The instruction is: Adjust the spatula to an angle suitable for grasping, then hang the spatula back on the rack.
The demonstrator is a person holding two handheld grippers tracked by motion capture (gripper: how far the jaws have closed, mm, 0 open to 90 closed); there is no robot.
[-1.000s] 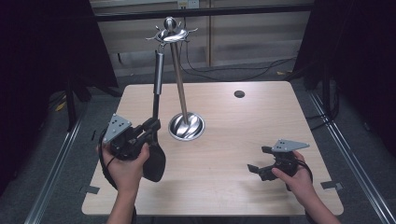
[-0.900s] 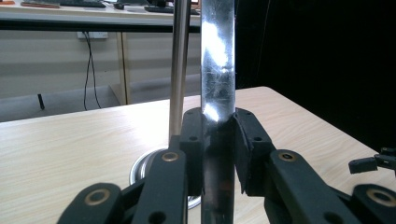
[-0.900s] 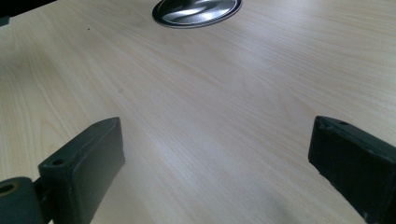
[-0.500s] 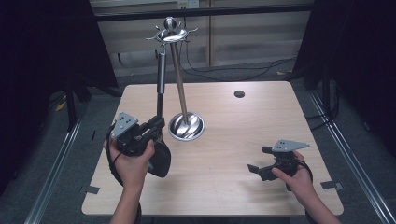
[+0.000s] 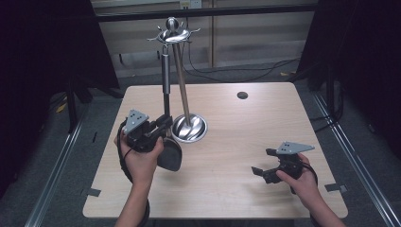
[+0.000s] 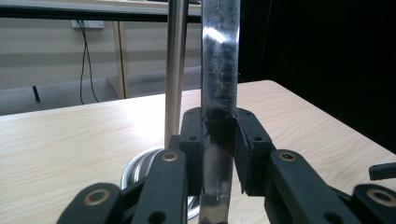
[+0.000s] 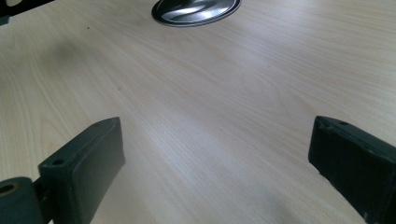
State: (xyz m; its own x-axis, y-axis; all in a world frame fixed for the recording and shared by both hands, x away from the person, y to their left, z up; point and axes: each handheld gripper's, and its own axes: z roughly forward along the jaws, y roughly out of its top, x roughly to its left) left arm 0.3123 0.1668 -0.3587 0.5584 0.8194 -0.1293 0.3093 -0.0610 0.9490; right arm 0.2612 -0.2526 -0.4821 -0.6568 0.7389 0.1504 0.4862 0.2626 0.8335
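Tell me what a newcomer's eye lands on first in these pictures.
First, the tall shiny utensil stand rising from its round base at the table's far left. Next, the left gripper beside that base, shut on the metal handle of a black-bladed spatula held upright. The right gripper rests at the near right, jaws wide apart over bare wood.

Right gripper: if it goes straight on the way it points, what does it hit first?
Probably the round steel base of the utensil stand; bare table lies between it and the open right gripper. Depth unclear.
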